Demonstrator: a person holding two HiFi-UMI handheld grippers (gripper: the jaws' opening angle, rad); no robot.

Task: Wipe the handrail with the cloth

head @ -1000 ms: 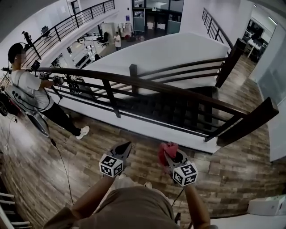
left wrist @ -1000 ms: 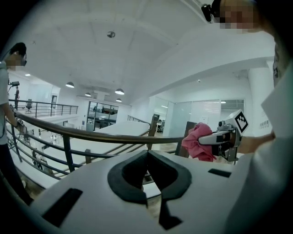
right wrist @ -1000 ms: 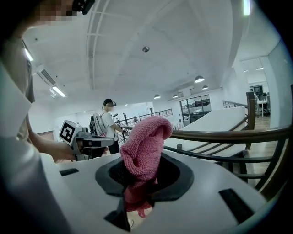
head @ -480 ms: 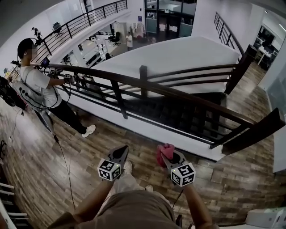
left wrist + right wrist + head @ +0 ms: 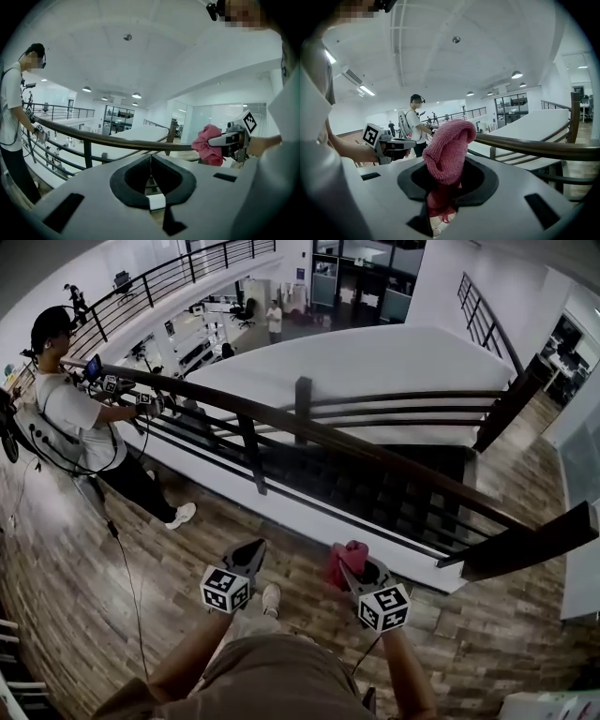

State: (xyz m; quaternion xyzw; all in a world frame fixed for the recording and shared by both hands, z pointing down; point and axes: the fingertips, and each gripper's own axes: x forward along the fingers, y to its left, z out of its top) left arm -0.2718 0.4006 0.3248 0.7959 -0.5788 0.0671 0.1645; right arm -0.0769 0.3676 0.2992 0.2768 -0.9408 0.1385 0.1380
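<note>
- While we stand on the wooden floor short of the balustrade, our right gripper is clenched on the pink cloth, which bunches up above its jaws.
- Our left gripper is closed with nothing between its jaws, the two tips meeting.
- Both grippers point toward the dark wooden handrail. We hold the cloth clear of it, not touching.
- Beyond the handrail we see a dark staircase leading down.
- Further along the rail on our left, another person in a white shirt stands close against it.
</note>
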